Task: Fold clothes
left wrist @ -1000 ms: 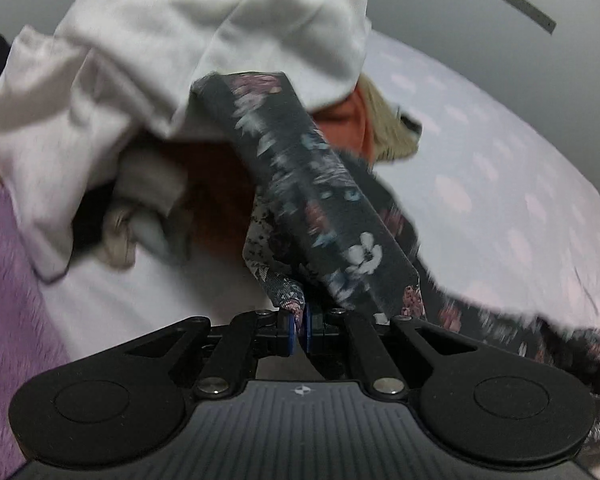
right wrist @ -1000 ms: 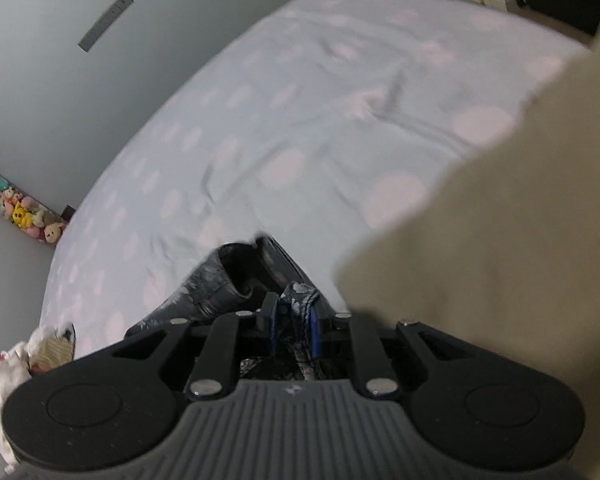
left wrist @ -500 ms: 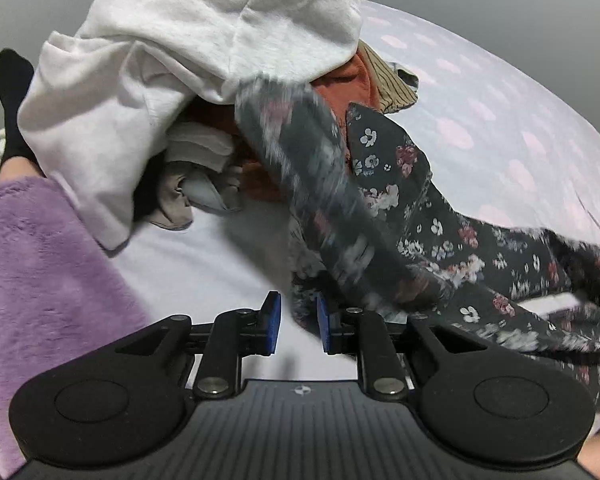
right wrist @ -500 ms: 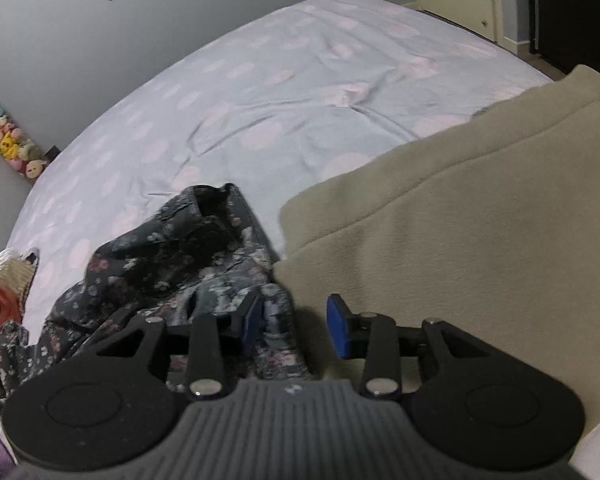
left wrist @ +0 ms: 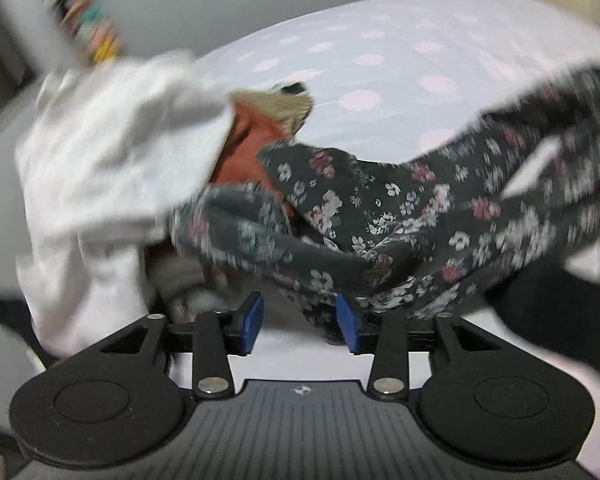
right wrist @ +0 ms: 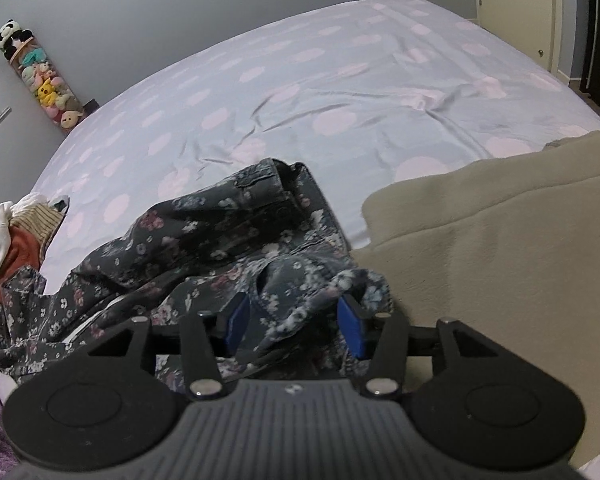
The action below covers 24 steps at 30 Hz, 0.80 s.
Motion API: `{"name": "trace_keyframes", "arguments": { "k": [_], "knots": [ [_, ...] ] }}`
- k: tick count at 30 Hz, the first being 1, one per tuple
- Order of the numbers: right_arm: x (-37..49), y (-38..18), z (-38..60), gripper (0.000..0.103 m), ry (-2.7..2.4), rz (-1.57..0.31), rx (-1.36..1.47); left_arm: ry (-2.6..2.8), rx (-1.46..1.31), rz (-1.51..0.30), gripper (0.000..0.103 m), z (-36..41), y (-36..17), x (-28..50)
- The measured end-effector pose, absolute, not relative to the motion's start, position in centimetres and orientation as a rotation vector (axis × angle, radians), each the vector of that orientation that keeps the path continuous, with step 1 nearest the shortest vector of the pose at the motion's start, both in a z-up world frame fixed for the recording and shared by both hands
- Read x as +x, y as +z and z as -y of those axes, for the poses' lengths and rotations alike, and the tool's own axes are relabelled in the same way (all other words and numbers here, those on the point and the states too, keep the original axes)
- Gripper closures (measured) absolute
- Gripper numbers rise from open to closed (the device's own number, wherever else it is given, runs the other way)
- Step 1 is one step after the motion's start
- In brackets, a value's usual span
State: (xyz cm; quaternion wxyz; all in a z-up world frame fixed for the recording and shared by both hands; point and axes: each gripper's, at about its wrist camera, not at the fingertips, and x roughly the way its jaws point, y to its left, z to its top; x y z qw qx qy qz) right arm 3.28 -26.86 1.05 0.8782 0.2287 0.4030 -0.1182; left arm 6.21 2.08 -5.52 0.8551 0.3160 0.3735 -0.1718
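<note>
**Floral garment loose on the bed**

The dark floral garment (right wrist: 236,240) lies crumpled on the spotted bed (right wrist: 340,80), beside a beige blanket (right wrist: 500,248). Left claw (left wrist: 299,322) and right claw (right wrist: 296,322) both gape, pinching nothing.

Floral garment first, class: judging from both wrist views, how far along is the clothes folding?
Barely begun. Done: the floral garment lies crumpled on the dotted sheet, apart from the pile. In hand: nothing; the left gripper and right gripper are both open over its fabric. Left: spreading and folding it, then the white garment and orange piece heaped together.
</note>
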Motion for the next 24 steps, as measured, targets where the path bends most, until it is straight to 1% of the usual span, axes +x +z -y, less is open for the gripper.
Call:
{"name": "trace_keyframes", "arguments": {
  "k": [5, 13, 15, 21, 23, 24],
  "knots": [
    [2.6, 0.9, 26.5, 0.048, -0.246, -0.843, 0.497, -0.378, 1.018, -0.688, 0.064, -0.4, -7.8, 5.8],
    [1.6, 0.5, 26.4, 0.047, -0.263, -0.851, 0.531, -0.390, 1.574, -0.450, 0.062, -0.8, -14.6, 4.8],
    [1.4, 0.3, 26.4, 0.047, -0.271, -0.854, 0.543, -0.393, 1.657, -0.391, 0.061, -1.1, -16.1, 4.7],
    [1.1, -0.2, 26.4, 0.046, -0.285, -0.870, 0.556, -0.399, 1.734, -0.338, 0.062, -0.8, -18.3, 5.6],
    [1.1, -0.1, 26.3, 0.046, -0.282, -0.878, 0.539, -0.390, 1.721, -0.343, 0.071, -0.5, -18.3, 6.2],
    [1.1, 0.0, 26.3, 0.046, -0.280, -0.882, 0.528, -0.380, 1.688, -0.359, 0.081, -0.2, -17.8, 6.7]
  ]
}}
